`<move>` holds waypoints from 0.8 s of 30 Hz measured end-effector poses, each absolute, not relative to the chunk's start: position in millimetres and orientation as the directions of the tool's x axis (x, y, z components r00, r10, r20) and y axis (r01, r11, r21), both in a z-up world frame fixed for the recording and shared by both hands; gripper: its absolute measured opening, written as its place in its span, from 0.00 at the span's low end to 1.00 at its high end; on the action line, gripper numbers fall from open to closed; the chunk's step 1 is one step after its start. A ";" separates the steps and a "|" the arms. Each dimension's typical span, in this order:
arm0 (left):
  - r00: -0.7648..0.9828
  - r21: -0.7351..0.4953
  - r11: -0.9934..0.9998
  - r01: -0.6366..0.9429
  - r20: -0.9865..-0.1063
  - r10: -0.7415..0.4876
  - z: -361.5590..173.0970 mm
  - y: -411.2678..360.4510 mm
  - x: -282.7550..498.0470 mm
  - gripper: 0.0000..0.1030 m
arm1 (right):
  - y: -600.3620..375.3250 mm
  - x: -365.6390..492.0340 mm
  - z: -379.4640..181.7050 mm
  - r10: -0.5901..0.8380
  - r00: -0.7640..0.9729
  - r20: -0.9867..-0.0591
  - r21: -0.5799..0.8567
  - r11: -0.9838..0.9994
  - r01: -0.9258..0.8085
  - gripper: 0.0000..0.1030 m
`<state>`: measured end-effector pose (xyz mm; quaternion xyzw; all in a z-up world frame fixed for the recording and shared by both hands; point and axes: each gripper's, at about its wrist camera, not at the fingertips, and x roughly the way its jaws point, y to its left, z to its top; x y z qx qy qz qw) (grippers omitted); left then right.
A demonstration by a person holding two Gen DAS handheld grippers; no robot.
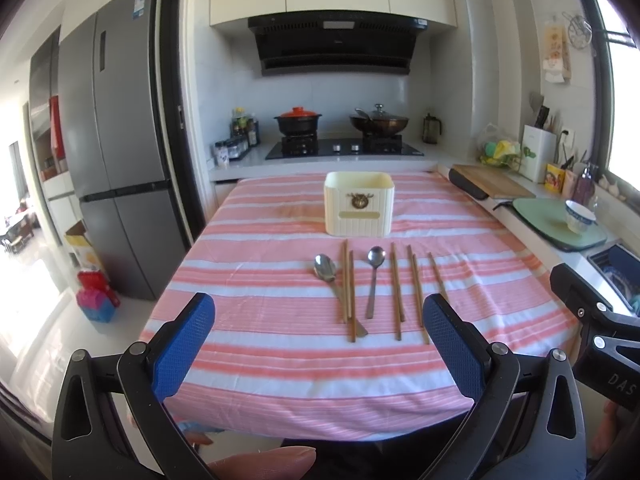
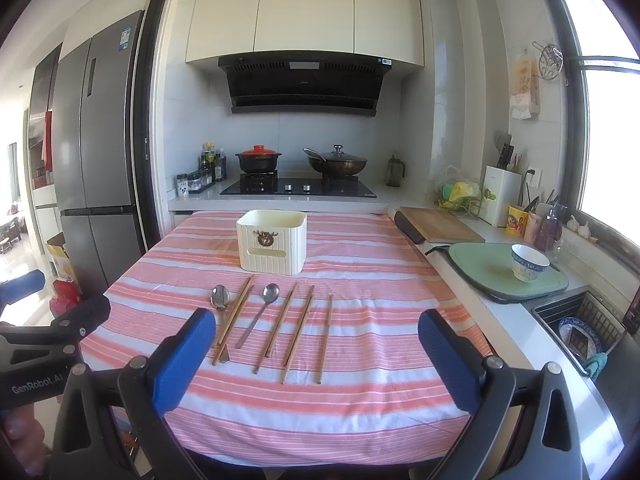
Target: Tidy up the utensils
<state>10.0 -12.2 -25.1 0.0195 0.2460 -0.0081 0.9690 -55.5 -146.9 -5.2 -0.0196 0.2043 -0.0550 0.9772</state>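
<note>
A cream utensil box [image 1: 359,209] [image 2: 272,245] stands open-topped on the pink striped tablecloth [image 1: 280,360] [image 2: 360,380]. In front of it lie two metal spoons, a left spoon [image 1: 325,268] [image 2: 220,296] and a middle spoon [image 1: 375,276] [image 2: 269,295], and several wooden chopsticks [image 1: 397,292] [image 2: 299,332] in a row. My left gripper [image 1: 319,312] is open and empty, held near the table's front edge, short of the utensils. My right gripper [image 2: 318,326] is open and empty at the same distance. Each gripper's body shows at the other view's edge.
A counter runs along the table's right side with a wooden board [image 2: 440,226], a green mat [image 2: 492,270] bearing a blue-and-white bowl [image 2: 529,262], and a sink [image 2: 584,332]. A stove with pots [image 1: 340,148] is behind the table. A fridge [image 1: 116,152] stands left.
</note>
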 end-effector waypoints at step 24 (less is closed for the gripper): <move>0.852 0.032 0.999 0.029 -0.524 -0.008 -29.7 -10.9 31.4 1.00 | -153.3 -28.6 -18.8 -0.161 0.865 -0.476 -0.072 0.987 0.145 1.00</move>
